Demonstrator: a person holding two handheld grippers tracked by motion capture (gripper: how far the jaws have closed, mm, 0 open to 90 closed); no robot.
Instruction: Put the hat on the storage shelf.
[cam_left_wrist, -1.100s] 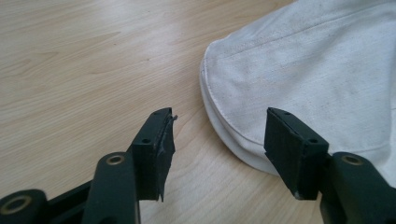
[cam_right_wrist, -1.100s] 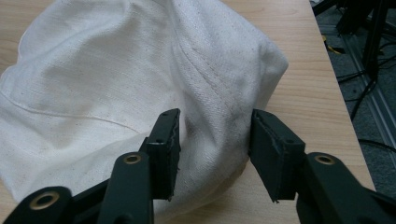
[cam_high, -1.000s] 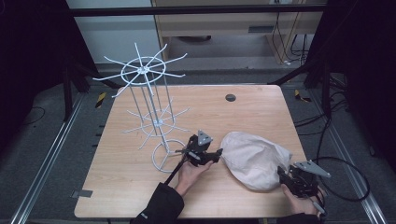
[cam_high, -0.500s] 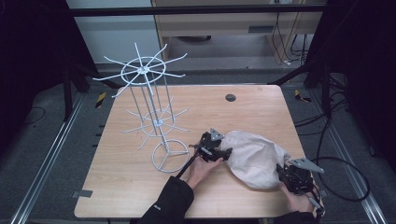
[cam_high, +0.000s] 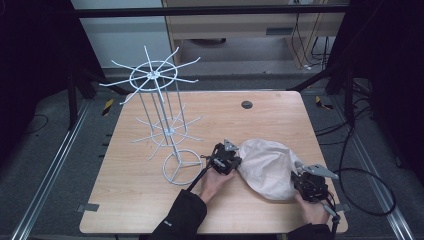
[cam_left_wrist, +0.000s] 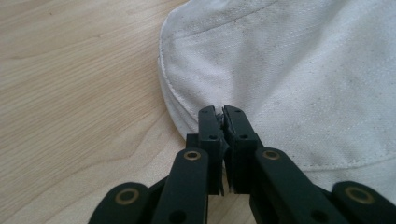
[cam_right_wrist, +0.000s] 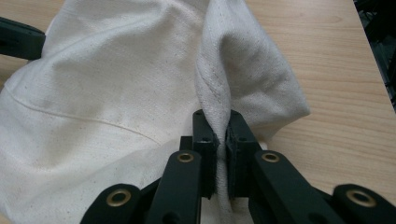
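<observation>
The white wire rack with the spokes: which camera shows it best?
The high view: the wire rack stands whole on the table's left part. The two gripper views look at cream cloth and wood instead.

The wooden surface (cam_high: 140, 200) is carrying a white wire rack (cam_high: 160, 125). A cream cloth bag (cam_high: 267, 167) is lying just right of the rack's ring foot. A small dark round spot (cam_high: 246, 104) is sitting behind the bag.

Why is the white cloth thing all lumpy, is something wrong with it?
Nothing looks broken or spilled. The cloth bag is crumpled because the left gripper and right gripper each pinch its fabric. The wire rack stands upright on the table.
</observation>
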